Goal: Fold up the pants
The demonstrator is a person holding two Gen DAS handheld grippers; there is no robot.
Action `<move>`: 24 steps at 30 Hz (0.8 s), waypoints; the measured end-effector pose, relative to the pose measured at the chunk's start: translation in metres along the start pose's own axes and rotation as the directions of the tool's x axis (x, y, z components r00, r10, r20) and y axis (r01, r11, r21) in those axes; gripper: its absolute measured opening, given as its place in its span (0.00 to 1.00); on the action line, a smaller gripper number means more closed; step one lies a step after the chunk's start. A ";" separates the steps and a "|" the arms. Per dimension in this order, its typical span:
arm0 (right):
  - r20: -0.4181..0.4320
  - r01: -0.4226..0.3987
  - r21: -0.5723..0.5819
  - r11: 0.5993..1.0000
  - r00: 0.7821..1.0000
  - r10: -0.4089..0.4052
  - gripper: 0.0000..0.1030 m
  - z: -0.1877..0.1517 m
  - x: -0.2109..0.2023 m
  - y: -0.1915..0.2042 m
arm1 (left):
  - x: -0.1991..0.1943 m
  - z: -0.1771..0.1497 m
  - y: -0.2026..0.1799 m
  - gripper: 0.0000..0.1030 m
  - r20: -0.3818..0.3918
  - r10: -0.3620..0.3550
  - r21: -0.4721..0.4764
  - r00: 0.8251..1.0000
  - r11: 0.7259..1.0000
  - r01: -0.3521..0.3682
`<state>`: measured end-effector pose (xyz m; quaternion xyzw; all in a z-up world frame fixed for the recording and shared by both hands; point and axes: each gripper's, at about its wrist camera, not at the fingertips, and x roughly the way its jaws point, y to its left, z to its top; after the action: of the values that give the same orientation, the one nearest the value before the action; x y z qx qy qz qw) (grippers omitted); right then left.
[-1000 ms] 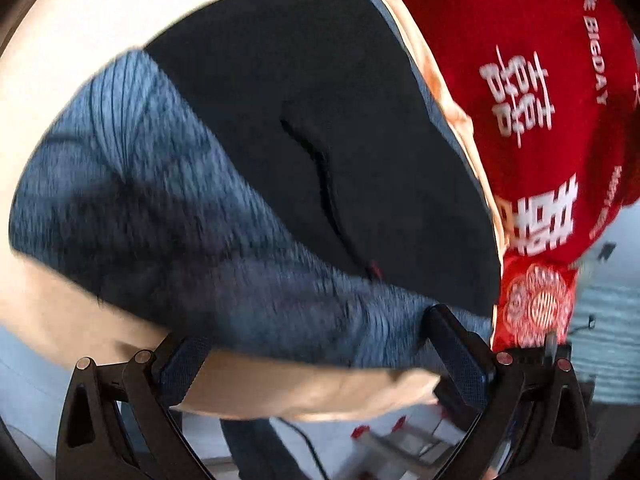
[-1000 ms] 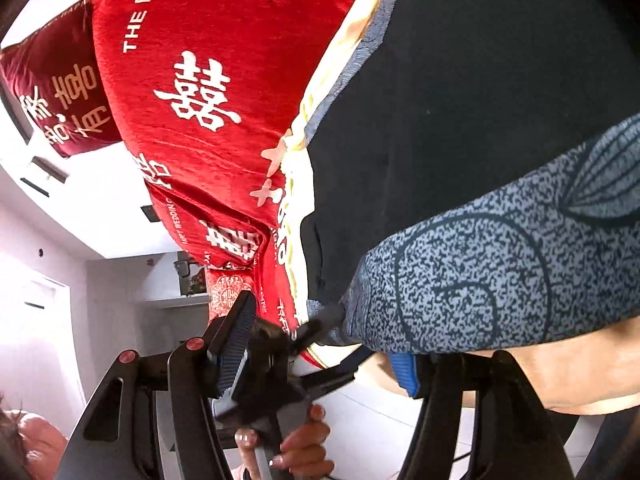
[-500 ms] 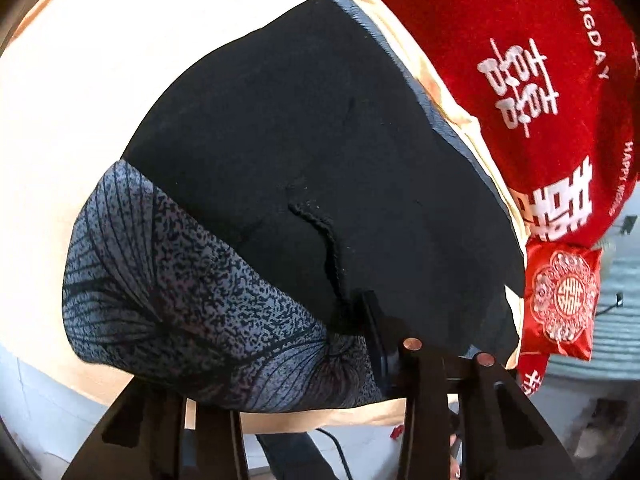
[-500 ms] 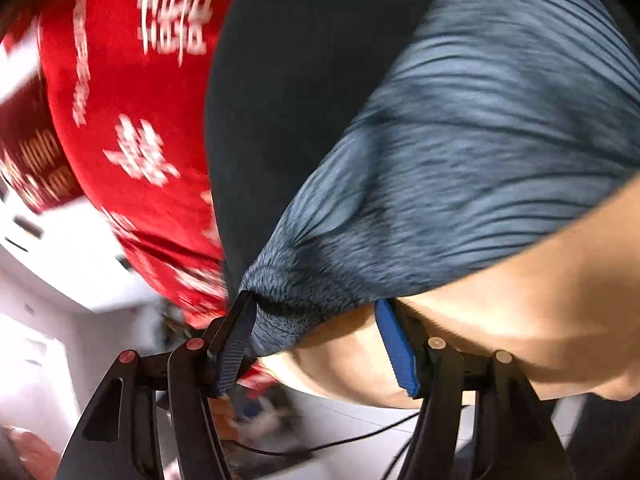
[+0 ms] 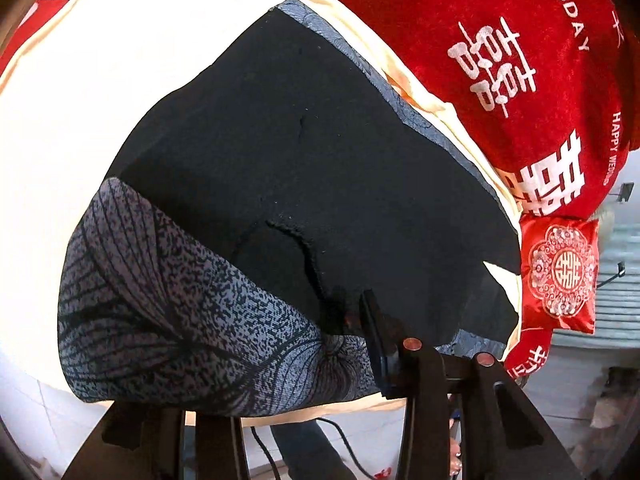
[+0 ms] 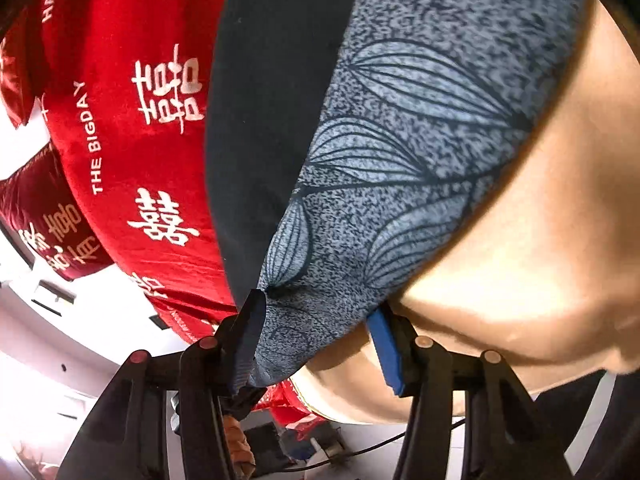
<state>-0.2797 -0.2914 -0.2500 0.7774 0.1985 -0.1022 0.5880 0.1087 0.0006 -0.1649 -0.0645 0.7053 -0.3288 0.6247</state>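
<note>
In the left wrist view, the fingers of the left gripper (image 5: pixel 304 364) are seen set fairly wide, with the grey leaf-patterned band (image 5: pixel 180 300) of the pants (image 5: pixel 300 168) bunched between them; the right-hand finger (image 5: pixel 374 336) is pressed against the cloth, while the other finger is hidden under the fabric, so a firm grip cannot be told from this view. Beyond the band, the black body of the pants is spread flat over a cream sheet (image 5: pixel 100 80) on the bed, with a curved stitched seam (image 5: pixel 304 248) running up from near the fingers. A narrow strip of the same grey pattern is seen along the far edge of the black cloth. Past that edge, a red blanket (image 5: pixel 500 40) with white characters and the words "BIGDAY" is lying, and a small red embroidered cushion (image 5: pixel 560 272) is seen just beside the corner of the pants.

In the right wrist view, the fingers of the right gripper (image 6: pixel 316 344) are held at a middling width, with a corner of the grey patterned band (image 6: pixel 400 140) lying between them. The cloth is touched by the dark left-hand finger (image 6: pixel 250 336); the blue pad (image 6: pixel 386 348) of the other finger is seen just beside the edge of the fabric. Whether the corner is truly pinched cannot be told. The black part of the pants (image 6: pixel 260 100) extends away from the fingers, the cream sheet (image 6: pixel 540 260) is seen to the right, and the red blanket (image 6: pixel 120 120) to the left.
</note>
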 end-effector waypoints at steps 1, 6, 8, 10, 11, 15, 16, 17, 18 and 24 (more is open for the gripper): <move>-0.002 -0.005 0.017 1.000 1.000 0.005 0.45 0.003 0.001 0.001 | 0.000 0.000 0.000 0.39 0.000 0.010 0.004 1.000 1.000 -0.010; 0.000 0.116 -0.037 0.993 0.993 -0.116 0.05 0.005 -0.022 0.029 | 0.000 -0.006 0.000 0.28 0.009 0.077 0.039 0.997 0.996 -0.077; -0.001 0.168 -0.104 0.980 0.986 -0.169 0.05 0.002 -0.030 0.051 | -0.005 -0.006 -0.001 0.28 0.016 0.082 0.040 0.996 0.996 -0.083; -0.004 0.197 -0.169 0.966 0.980 -0.200 0.05 0.001 -0.037 0.074 | -0.015 -0.004 -0.006 0.28 0.034 0.070 0.041 0.997 0.997 -0.072; -0.010 0.210 -0.201 0.957 0.976 -0.216 0.05 0.002 -0.040 0.086 | -0.020 -0.001 -0.010 0.28 0.046 0.066 0.043 0.997 0.997 -0.068; -0.041 0.248 -0.307 0.919 0.961 -0.273 0.05 0.019 -0.037 0.131 | -0.036 0.018 -0.031 0.28 0.079 0.067 0.054 0.995 0.996 -0.071; -0.051 0.256 -0.329 0.909 0.956 -0.288 0.05 0.027 -0.033 0.141 | -0.037 0.026 -0.038 0.28 0.087 0.072 0.062 0.994 0.995 -0.077; -0.058 0.261 -0.347 0.901 0.953 -0.298 0.05 0.035 -0.029 0.149 | -0.038 0.032 -0.044 0.28 0.093 0.076 0.068 0.993 0.994 -0.082; -0.063 0.264 -0.364 0.893 0.950 -0.307 0.05 0.045 -0.023 0.158 | -0.037 0.041 -0.051 0.28 0.103 0.084 0.075 0.991 0.993 -0.092; -0.118 0.319 -0.424 0.847 0.908 -0.401 0.06 0.129 0.036 0.201 | -0.020 0.110 -0.087 0.28 0.171 0.121 0.072 0.978 0.988 -0.135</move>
<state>-0.1517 -0.4546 -0.1252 0.5973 0.4165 -0.0896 0.6795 0.1863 -0.0987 -0.1010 -0.0200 0.6389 -0.3106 0.7035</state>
